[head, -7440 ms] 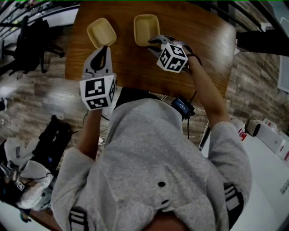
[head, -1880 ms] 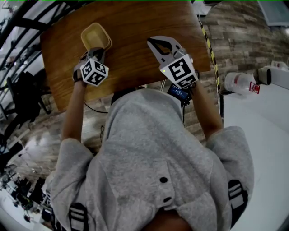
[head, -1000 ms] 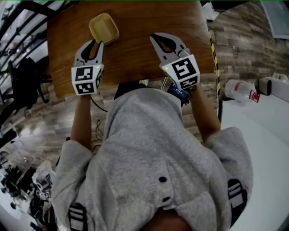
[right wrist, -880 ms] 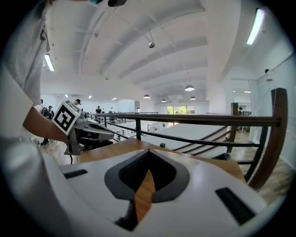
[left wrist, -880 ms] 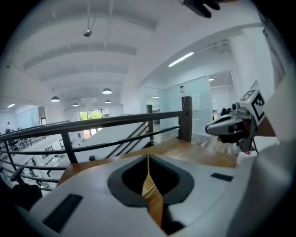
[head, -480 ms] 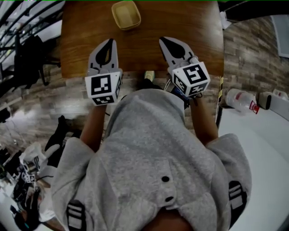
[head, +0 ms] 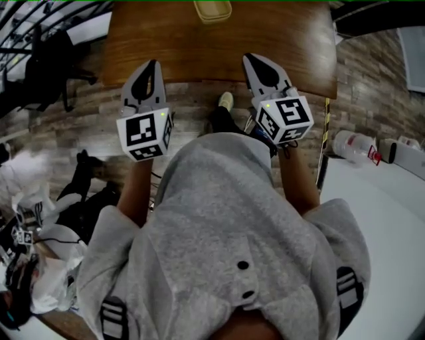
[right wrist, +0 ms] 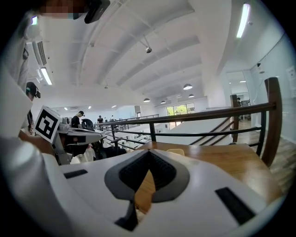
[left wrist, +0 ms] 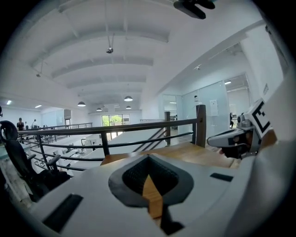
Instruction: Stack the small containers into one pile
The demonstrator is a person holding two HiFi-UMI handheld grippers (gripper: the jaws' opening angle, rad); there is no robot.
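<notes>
Both left gripper (head: 151,66) and right gripper (head: 253,60) hang closed, empty, far from yellow container (head: 212,10).

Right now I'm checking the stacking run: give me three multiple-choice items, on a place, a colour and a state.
1. Where is the container? A on the floor; B at the far side of the table; C on a chair.
2. What colour is the table? A brown; B white; C green.
3. How do the jaws of the left gripper stand? A wide apart; B closed on a container; C closed, empty.
Answers: B, it sits on the wood at the head view's top edge; A, the top is wood-brown; C, the left gripper view shows the jaws together with nothing between.
</notes>
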